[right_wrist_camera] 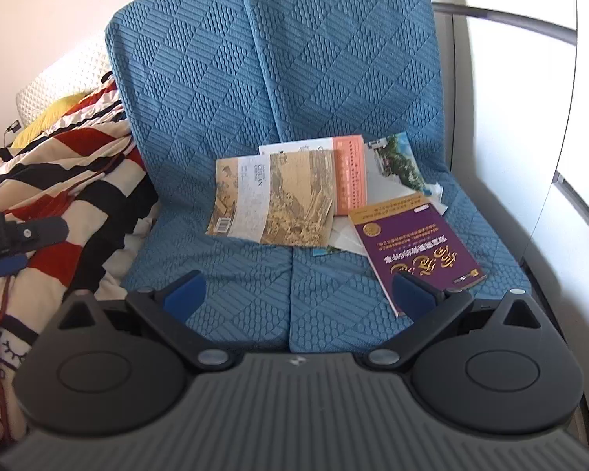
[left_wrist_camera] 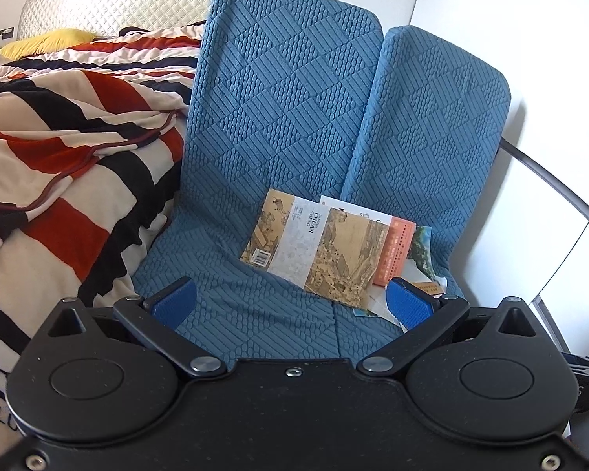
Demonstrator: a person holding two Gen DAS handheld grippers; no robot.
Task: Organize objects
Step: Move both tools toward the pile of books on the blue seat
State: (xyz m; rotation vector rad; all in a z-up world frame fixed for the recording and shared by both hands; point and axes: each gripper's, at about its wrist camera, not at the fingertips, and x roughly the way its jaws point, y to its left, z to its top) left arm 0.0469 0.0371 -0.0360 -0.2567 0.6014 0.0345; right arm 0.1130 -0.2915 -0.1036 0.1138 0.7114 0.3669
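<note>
Several books and papers lie scattered on the blue quilted sofa seat (left_wrist_camera: pixel 255 306). A book with a painted landscape cover (left_wrist_camera: pixel 314 247) lies open-faced in the middle, also in the right wrist view (right_wrist_camera: pixel 271 200). An orange book (left_wrist_camera: pixel 398 251) (right_wrist_camera: pixel 349 174) lies beside it. A purple book (right_wrist_camera: pixel 416 247) lies at the front right on loose white papers (right_wrist_camera: pixel 349 241). A landscape leaflet (right_wrist_camera: pixel 400 163) lies behind. My left gripper (left_wrist_camera: pixel 290 306) is open and empty above the seat front. My right gripper (right_wrist_camera: pixel 298 294) is open and empty, its right finger (right_wrist_camera: pixel 412 294) over the purple book's corner.
A striped red, black and cream blanket (left_wrist_camera: pixel 66 165) is heaped on the bed to the left of the sofa, with a yellow pillow (left_wrist_camera: pixel 51 41) behind. A white wall or cabinet (right_wrist_camera: pixel 510 137) stands to the right. The left gripper (right_wrist_camera: pixel 8 243) shows at the right wrist view's left edge.
</note>
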